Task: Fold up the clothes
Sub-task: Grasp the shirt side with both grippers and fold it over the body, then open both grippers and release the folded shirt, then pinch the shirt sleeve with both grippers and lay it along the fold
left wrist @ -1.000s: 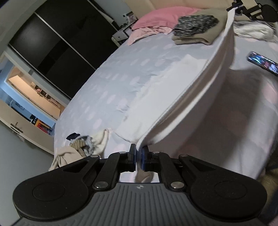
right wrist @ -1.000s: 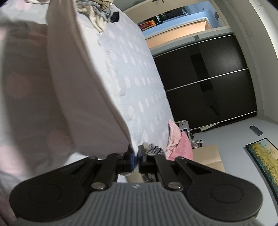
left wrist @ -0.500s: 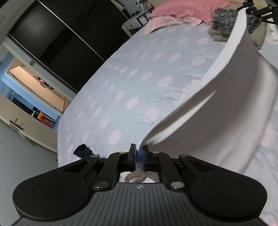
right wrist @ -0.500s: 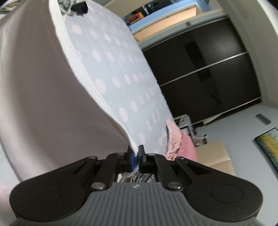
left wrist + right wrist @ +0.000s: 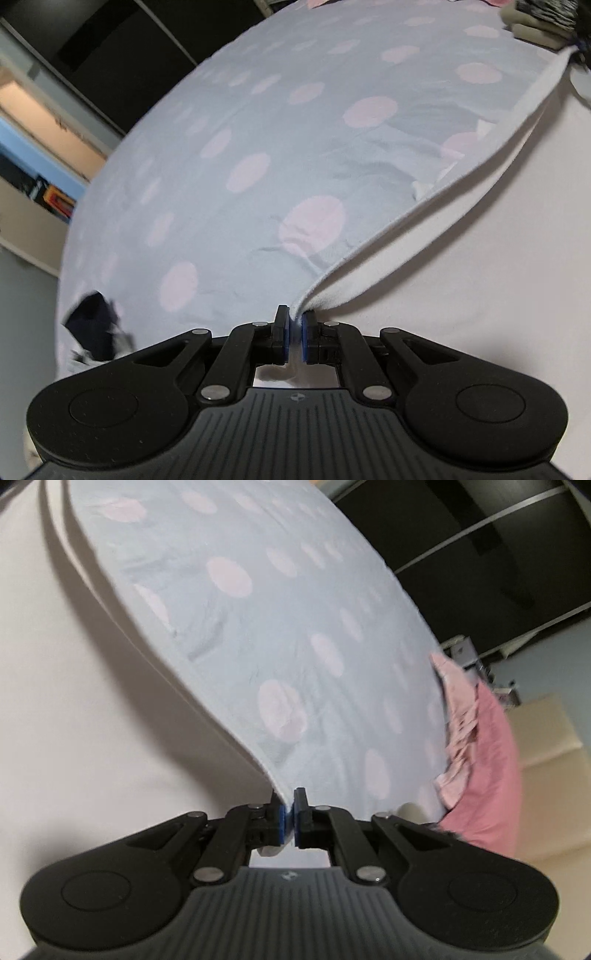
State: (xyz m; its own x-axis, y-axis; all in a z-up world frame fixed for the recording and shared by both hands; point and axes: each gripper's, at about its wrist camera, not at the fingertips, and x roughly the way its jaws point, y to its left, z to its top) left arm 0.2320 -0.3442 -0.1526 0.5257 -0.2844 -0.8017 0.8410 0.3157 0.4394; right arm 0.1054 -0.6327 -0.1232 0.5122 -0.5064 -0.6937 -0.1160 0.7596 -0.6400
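Observation:
A white garment (image 5: 480, 236) hangs stretched between both grippers, low over a pale blue bedspread with pink dots (image 5: 258, 147). My left gripper (image 5: 294, 325) is shut on one corner of its doubled edge. From that corner the edge runs up and right to the far corner by the other gripper. In the right wrist view the same white garment (image 5: 92, 720) fills the left side, and my right gripper (image 5: 289, 808) is shut on its near corner. The bedspread (image 5: 295, 627) lies just beyond the hem.
A dark piece of clothing (image 5: 92, 328) lies at the bed's left edge. Folded clothes (image 5: 539, 22) are stacked at the far right of the bed. Pink pillows (image 5: 480, 746) lie by the headboard, and black wardrobe doors (image 5: 480, 535) stand behind the bed.
Both grippers have carried the white garment forward and down over the bed. The bedspread now looks much closer, and the garment's edge hangs lower over it.

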